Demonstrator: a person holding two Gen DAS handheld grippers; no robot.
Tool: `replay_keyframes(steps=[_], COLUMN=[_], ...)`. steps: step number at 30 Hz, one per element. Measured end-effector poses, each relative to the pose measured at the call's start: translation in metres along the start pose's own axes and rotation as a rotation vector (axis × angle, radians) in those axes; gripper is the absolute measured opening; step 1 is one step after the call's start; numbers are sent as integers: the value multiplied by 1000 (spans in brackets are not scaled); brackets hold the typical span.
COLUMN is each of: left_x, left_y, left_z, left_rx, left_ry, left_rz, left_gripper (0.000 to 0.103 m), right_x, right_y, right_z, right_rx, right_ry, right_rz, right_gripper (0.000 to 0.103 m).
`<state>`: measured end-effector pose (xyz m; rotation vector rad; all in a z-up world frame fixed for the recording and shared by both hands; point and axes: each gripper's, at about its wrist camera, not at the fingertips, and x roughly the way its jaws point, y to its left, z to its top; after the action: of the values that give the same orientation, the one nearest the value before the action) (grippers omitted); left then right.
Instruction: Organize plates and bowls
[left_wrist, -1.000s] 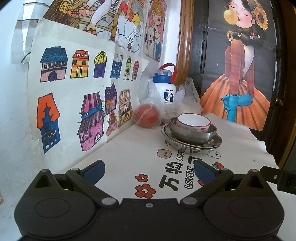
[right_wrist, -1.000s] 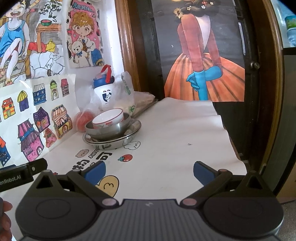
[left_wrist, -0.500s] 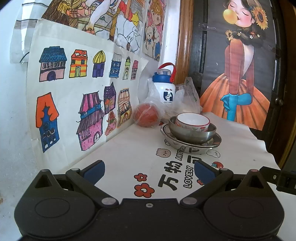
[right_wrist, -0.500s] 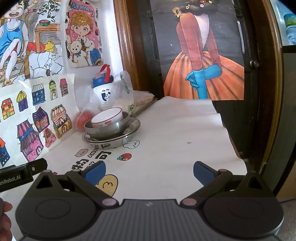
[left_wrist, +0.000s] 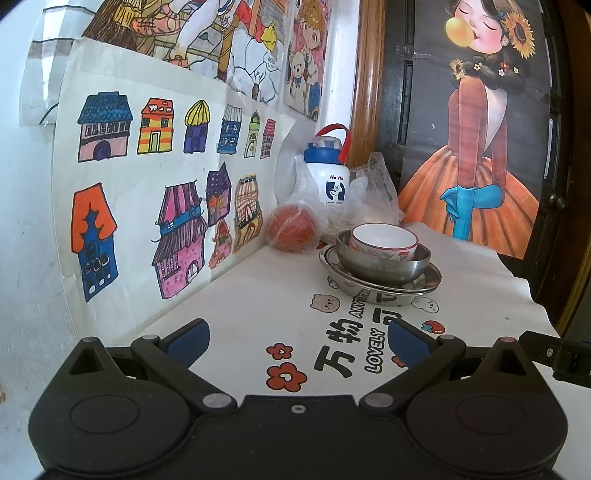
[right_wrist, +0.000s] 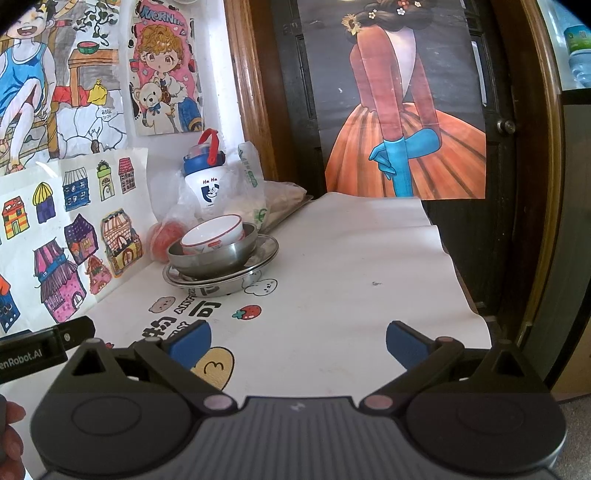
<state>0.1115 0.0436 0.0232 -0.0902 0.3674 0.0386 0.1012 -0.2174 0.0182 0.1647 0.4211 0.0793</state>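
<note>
Steel plate (left_wrist: 380, 284) carries a steel bowl (left_wrist: 382, 260) and a white bowl (left_wrist: 384, 242), stacked at middle frame on the surface (right_wrist: 351, 295). Both left gripper (left_wrist: 295, 338) and right gripper (right_wrist: 297, 341) gape empty, well short; the left looks nearer.

— What stands at the back by the wall?
— A white water bottle (left_wrist: 331, 173) with a blue lid and red strap, plastic bags (left_wrist: 373, 192) around it.
— And beside it?
— An orange ball (left_wrist: 293, 229) wrapped in plastic, on the printed tablecloth (right_wrist: 351, 266). House drawings (left_wrist: 155, 192) hang on the wall.
</note>
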Motion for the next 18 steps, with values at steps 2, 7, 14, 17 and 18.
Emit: replay_keyframes(steps=[2,7,14,17,18], left_x=[0,1,1,1,1], left_y=[0,0,0,0,0], left_z=[0,0,-1,0,-1], left_rx=[0,1,-2,-2,-3], left_ry=[0,1,3,4,5], left_rz=[0,-2,-3,-3,-2], left_gripper=[102,102,102,102,102], right_x=[0,0,-1,-1,-1], right_y=[0,0,0,1,1], right_z=[0,0,-1,-1,-1], right_rx=[0,1,1,1,1], right_ry=[0,0,-1,1,1], right_rz=[0,0,-1,-3,-3], right_gripper=[103,103,103,103,103])
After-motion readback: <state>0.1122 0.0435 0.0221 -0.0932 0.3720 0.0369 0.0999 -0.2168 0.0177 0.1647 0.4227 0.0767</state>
